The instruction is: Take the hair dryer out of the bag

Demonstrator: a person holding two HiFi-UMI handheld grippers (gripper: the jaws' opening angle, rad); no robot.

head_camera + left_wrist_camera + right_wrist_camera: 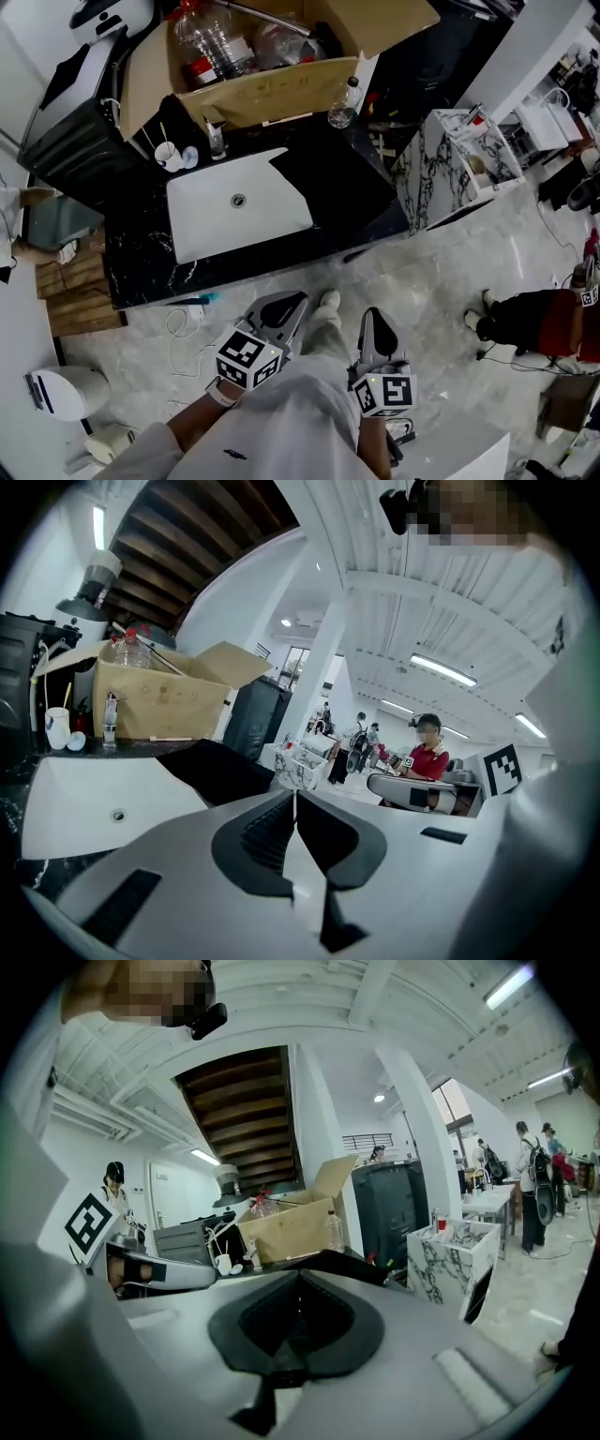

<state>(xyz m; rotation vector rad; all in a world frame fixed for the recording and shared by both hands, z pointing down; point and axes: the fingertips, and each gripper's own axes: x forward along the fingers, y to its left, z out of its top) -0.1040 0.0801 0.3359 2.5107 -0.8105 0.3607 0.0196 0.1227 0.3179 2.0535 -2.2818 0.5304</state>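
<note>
A black bag (330, 178) lies on the dark marble counter (141, 267), covering the right end of the white sink (234, 211). No hair dryer shows in any view. Both grippers are held low in front of the counter, close to the person's body and well short of the bag. The left gripper (291, 302) is shut with nothing in it, and the right gripper (375, 317) is shut and empty too. In the left gripper view the closed left gripper (295, 794) points toward the bag (216, 766). In the right gripper view the right gripper (298, 1279) faces the bag (342, 1265).
An open cardboard box (253, 89) with plastic bottles stands at the back of the counter, beside a faucet (216, 139), a white cup (169, 155) and a clear bottle (345, 108). A marble-patterned stand (450, 169) is to the right. A person in red (544, 323) sits on the floor.
</note>
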